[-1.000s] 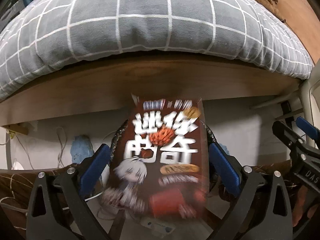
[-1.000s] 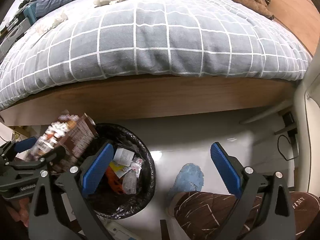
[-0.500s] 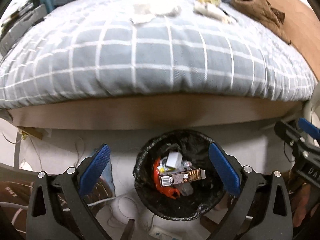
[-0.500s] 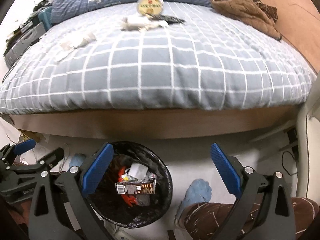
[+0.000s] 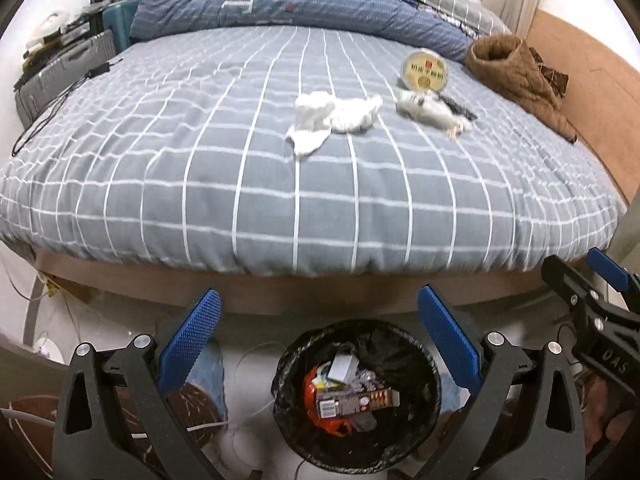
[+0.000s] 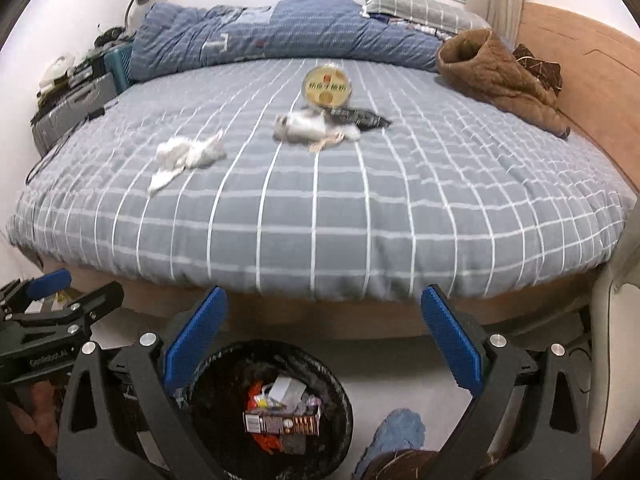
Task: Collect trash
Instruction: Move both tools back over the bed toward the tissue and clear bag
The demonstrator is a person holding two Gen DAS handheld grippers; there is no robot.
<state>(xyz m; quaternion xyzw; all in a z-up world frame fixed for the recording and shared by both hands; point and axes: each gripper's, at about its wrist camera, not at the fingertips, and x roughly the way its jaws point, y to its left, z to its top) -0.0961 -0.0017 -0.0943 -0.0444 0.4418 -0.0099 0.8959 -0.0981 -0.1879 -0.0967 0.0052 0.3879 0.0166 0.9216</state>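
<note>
White crumpled tissues (image 5: 332,120) lie mid-bed, beyond the bin (image 5: 356,396) — next pickup, likely; left gripper (image 5: 318,338) and right gripper (image 6: 324,330) both gape empty; descend squarely, pinch the thickest wad.

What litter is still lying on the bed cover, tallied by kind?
Crumpled white tissues: 1 clump
Round yellow-lidded container: 1
Whitish wrapper bundle: 1
Dark flat wrapper: 1
Total: 4 pieces on the bed; the brown garment is not counted as litter.
</note>
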